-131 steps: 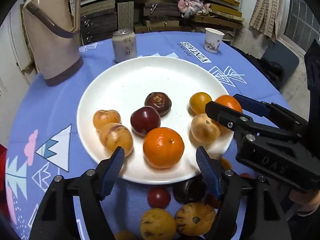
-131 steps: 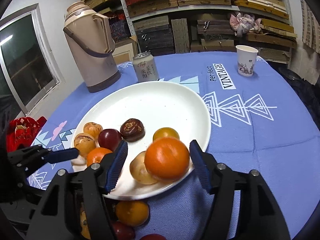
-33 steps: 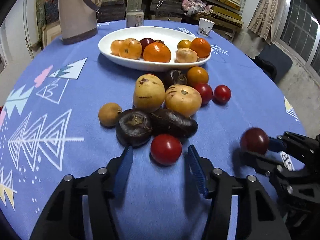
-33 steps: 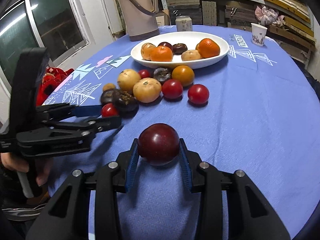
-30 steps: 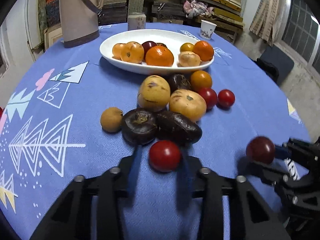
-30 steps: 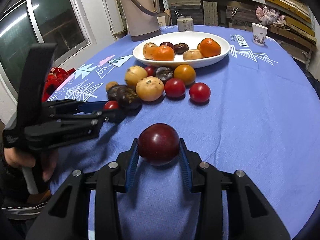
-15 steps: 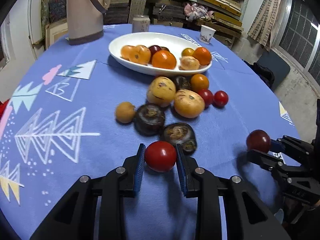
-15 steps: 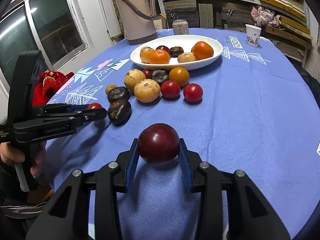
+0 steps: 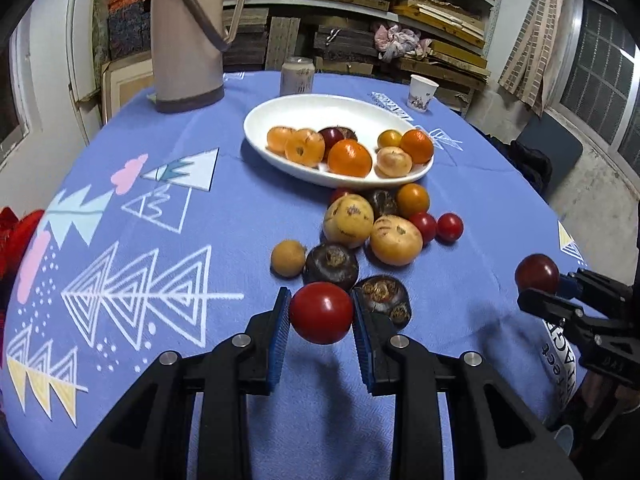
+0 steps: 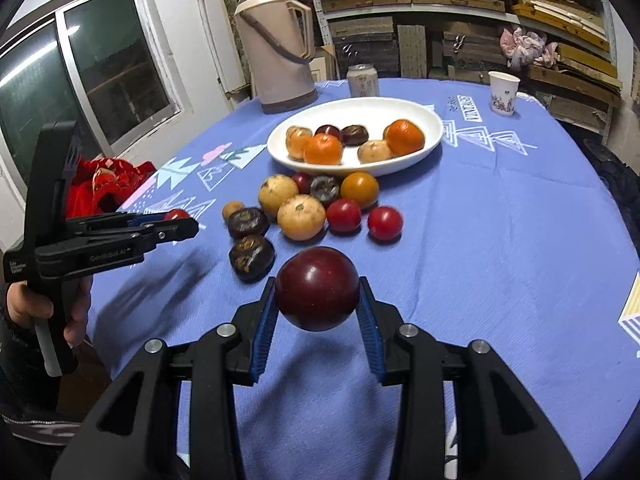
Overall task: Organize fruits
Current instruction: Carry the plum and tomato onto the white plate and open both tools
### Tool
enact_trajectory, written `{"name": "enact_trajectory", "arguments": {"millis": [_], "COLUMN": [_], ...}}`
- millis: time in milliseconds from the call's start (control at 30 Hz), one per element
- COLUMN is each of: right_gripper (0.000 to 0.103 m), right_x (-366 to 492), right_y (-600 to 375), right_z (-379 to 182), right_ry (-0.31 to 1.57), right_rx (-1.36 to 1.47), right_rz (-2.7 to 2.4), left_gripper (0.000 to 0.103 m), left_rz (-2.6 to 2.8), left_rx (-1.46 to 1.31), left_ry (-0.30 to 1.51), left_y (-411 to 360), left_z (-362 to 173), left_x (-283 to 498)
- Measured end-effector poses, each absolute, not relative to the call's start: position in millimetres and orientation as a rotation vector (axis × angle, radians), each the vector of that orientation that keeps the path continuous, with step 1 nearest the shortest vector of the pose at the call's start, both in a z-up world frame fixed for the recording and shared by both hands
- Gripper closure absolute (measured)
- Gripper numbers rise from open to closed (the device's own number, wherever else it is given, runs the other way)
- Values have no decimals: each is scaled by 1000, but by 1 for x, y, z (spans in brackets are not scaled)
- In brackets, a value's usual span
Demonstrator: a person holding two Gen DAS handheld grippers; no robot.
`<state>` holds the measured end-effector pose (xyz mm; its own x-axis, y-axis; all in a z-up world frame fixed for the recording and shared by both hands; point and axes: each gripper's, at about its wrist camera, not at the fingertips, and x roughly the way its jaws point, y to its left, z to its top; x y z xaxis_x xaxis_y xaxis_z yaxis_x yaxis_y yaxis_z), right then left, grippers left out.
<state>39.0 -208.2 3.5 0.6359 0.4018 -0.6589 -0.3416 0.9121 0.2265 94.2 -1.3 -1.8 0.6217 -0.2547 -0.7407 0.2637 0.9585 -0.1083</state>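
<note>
Blue tablecloth (image 9: 120, 208) under white plate (image 9: 280, 106) with 7 fruits, loose pile (image 9: 376, 232) just before it. Right gripper (image 10: 317, 300) clenched on dark plum (image 10: 317, 288), left gripper (image 9: 321, 318) clenched on red tomato (image 9: 321, 313), both off the cloth.

Hidden, cropped and unreadable parts of the fruit table

The thermos (image 9: 188, 32) loses its lid to the top edge in the left wrist view; a small red fruit (image 9: 340, 193) shows only a sliver behind the yellow fruit (image 9: 348, 220); the tablecloth lettering (image 9: 558, 344) is partly covered by the right gripper (image 9: 554, 286); the can (image 10: 363, 80) label is too small to read; the person's hand (image 10: 76, 312) is mostly hidden behind the left gripper's handle; the red cloth (image 10: 100, 188) is partly masked by it.
</note>
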Motion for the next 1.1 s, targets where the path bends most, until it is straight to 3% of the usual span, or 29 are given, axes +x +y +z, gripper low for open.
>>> {"name": "enact_trajectory", "arguments": {"millis": [700,1100], "right_gripper": [65,65], "right_x": [114,211], "right_y": [-192,-166], "right_z": [72,45], "right_ry": [634,748], "right_rx": [5,-28], "right_rz": [398,381], "left_gripper": [73,73], "left_rz": [-312,-271], "left_rx": [64,34], "left_ry": [740,810], "left_y": [-38,-42], "left_z": [59,37], "left_x": [162,242]}}
